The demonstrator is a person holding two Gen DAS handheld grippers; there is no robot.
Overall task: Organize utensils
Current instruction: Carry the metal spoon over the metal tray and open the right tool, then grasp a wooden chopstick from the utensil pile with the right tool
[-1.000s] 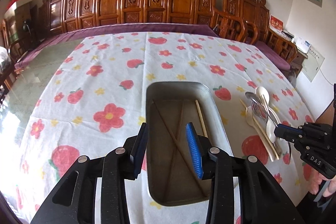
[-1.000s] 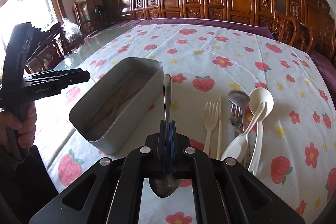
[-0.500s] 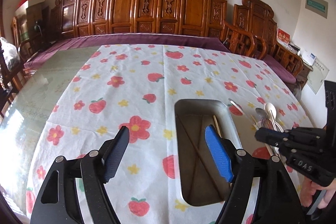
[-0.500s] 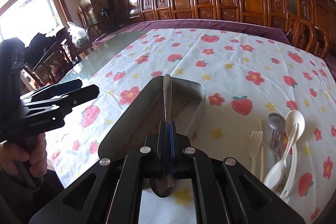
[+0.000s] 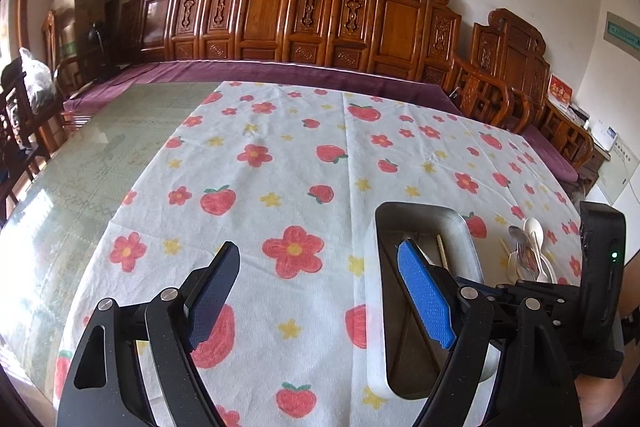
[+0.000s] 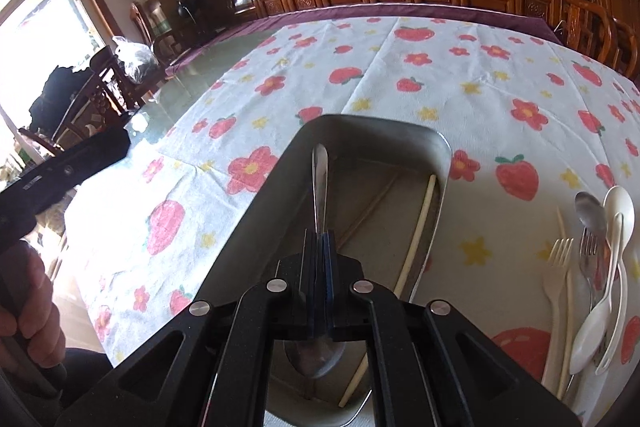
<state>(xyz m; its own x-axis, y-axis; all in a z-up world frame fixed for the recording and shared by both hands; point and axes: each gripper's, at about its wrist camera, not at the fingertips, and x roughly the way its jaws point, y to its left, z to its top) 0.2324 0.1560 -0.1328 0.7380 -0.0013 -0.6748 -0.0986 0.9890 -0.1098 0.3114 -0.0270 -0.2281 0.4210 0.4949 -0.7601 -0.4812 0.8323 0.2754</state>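
Slim metal spoon (image 6: 320,179) over rounded steel tray (image 6: 440,147).

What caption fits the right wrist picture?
Right gripper holds a metal spoon over the metal tray with chopsticks inside.

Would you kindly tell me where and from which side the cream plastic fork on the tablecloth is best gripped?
Grip the cream fork mid-handle, coming from above with the fingers across its width. It lies flat, tines pointing away; a chopstick lies close along its right side, so the pinch needs care there.
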